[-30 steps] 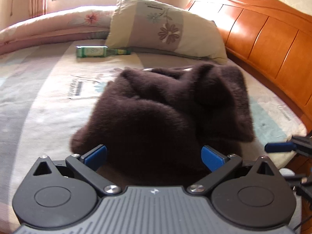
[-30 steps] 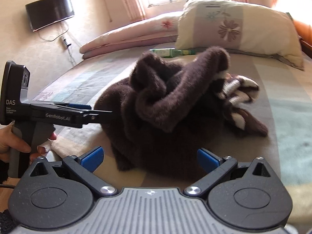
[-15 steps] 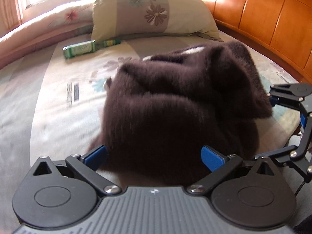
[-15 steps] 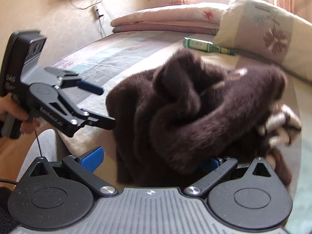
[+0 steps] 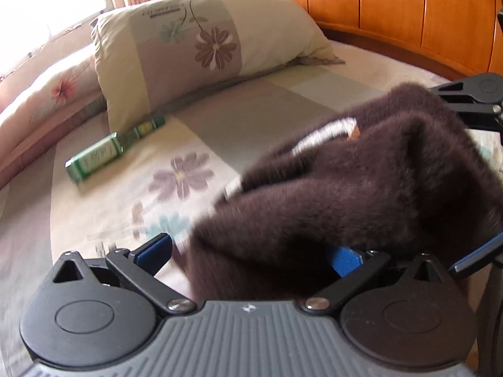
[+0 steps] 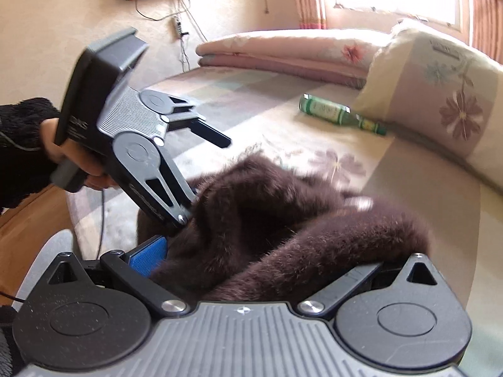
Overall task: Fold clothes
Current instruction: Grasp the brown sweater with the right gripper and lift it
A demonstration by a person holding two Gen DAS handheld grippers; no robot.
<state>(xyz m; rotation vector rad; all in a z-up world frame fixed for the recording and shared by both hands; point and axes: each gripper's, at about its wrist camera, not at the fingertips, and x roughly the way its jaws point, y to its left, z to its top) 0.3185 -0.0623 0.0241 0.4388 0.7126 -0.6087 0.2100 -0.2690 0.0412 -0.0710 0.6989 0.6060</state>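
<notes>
A dark brown fuzzy garment (image 5: 361,194) with pale striped trim lies bunched on the bed, blurred by motion. My left gripper (image 5: 250,253) is open, its jaws wide, and the garment's near edge sits between them, covering part of the right pad. The right wrist view shows the garment (image 6: 283,220) heaped between the wide jaws of my open right gripper (image 6: 256,262), with the right finger buried in fur. There the left gripper (image 6: 207,179), held by a hand (image 6: 56,138), presses its lower finger into the garment's left side.
A green glass bottle (image 5: 103,154) (image 6: 339,113) lies on the floral sheet (image 5: 94,213) beside a flowered pillow (image 5: 204,47). An orange wooden headboard (image 5: 408,15) runs along the right. A folded pink quilt (image 6: 283,50) lies at the far side.
Both grippers have closed in on the garment from opposite sides. It now lies between both pairs of jaws, and its heap has shifted and flattened.
</notes>
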